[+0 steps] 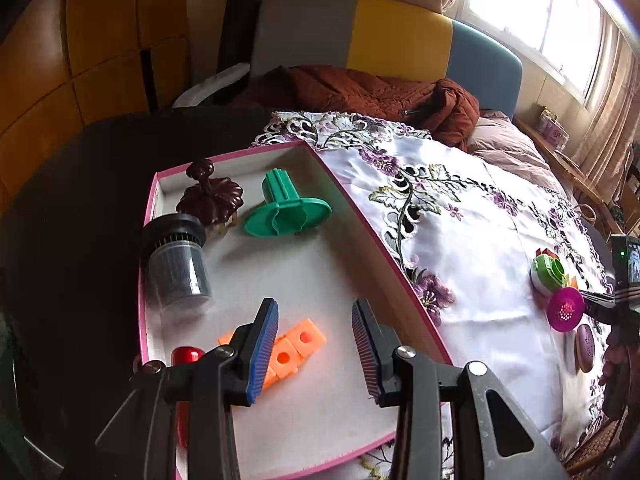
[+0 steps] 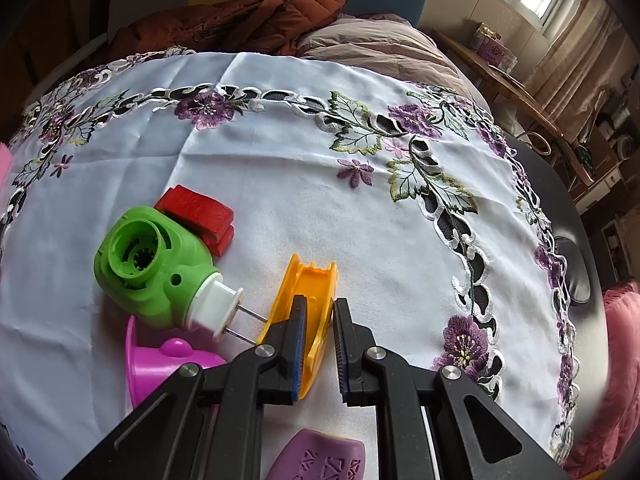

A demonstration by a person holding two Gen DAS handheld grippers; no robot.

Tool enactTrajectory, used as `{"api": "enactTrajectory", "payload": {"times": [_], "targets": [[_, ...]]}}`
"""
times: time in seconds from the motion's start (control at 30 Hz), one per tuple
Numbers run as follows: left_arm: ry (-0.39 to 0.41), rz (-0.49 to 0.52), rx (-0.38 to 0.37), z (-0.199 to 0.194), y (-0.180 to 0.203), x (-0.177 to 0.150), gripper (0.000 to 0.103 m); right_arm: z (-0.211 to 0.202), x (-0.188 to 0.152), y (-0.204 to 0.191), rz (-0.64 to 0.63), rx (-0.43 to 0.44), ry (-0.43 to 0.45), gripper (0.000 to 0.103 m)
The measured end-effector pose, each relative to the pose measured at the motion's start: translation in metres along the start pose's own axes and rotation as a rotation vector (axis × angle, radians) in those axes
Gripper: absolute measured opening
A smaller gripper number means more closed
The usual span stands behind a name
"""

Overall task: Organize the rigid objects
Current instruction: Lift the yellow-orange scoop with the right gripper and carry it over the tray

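Observation:
My left gripper (image 1: 315,306) hovers open over a pink-rimmed box (image 1: 352,220), with nothing between its fingers. Inside the box lie a dark brown carved piece (image 1: 212,196), a green flanged part (image 1: 286,212), a black-capped jar (image 1: 176,264), joined orange cubes (image 1: 296,344) and a red cylinder (image 1: 186,356). My right gripper (image 2: 320,302) is shut on one side wall of a yellow channel-shaped piece (image 2: 312,276) that rests on the cloth. Beside it lie a green plug-in device (image 2: 152,272), red blocks (image 2: 196,212), a pink cup (image 2: 160,364) and a purple piece (image 2: 320,456).
A white cloth with purple embroidered flowers (image 2: 280,184) covers the round dark table (image 1: 80,200). Behind the table is a bed with a rust-coloured jacket (image 1: 360,92) and a grey, yellow and blue headboard (image 1: 392,36). A sill with small boxes (image 2: 492,48) runs along the right.

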State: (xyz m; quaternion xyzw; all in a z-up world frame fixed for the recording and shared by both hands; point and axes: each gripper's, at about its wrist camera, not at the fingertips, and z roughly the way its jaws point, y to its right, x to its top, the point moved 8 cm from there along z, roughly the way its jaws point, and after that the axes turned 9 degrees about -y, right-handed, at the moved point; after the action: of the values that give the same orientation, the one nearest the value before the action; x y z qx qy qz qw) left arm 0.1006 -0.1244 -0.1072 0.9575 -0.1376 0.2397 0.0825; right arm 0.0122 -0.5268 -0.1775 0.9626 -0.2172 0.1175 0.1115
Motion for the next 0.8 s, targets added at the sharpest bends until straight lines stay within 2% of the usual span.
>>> {"api": "enactTrajectory", "payload": {"times": [0.27,0.73,0.8], "targets": [[0.002,0.033,0.015,-0.006,0.007,-0.012,0.038,0.000,0.000,0.000,0.002,0.001,0.000,0.013],[0.007,0.085,-0.006,-0.018,0.023,-0.027,0.038,-0.001,-0.001,0.000,0.004,-0.003,0.001,0.013],[0.015,0.084,-0.007,-0.022,0.022,-0.028,0.038,-0.001,-0.001,0.000,0.006,-0.001,0.001,0.006]]}}
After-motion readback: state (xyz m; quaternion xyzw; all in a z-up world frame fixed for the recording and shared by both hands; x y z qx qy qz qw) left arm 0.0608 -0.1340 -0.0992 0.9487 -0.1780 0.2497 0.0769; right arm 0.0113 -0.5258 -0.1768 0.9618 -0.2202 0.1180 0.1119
